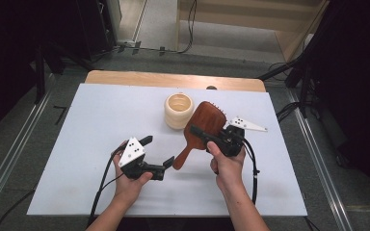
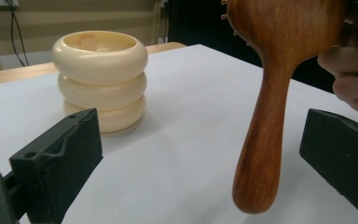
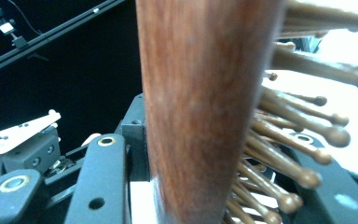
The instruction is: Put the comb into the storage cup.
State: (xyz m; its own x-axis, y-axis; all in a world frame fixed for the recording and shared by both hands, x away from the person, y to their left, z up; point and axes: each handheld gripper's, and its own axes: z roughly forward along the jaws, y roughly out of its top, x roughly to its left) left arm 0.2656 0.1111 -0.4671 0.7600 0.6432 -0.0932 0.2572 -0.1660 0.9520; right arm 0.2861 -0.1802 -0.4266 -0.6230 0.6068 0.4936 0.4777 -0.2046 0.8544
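Observation:
A brown wooden hairbrush (image 1: pixel 206 122) is held tilted over the white table, head up and handle end (image 1: pixel 179 162) down near the surface. My right gripper (image 1: pixel 207 137) is shut on the brush head; in the right gripper view the wooden back (image 3: pixel 200 93) and the bristles (image 3: pixel 298 140) sit between its jaws (image 3: pixel 214 186). My left gripper (image 1: pixel 158 151) is open. In the left gripper view its jaws (image 2: pixel 200 135) stand wide, with the brush handle (image 2: pixel 263 130) in the gap nearer the right-hand jaw, touching neither pad.
A cream ribbed round pot (image 1: pixel 178 110) stands at the back middle of the white table top (image 1: pixel 101 120), also seen as the pot (image 2: pixel 101 74) left of the handle. A hand (image 2: pixel 352 74) shows at the right edge. Dark floor and cables surround the table.

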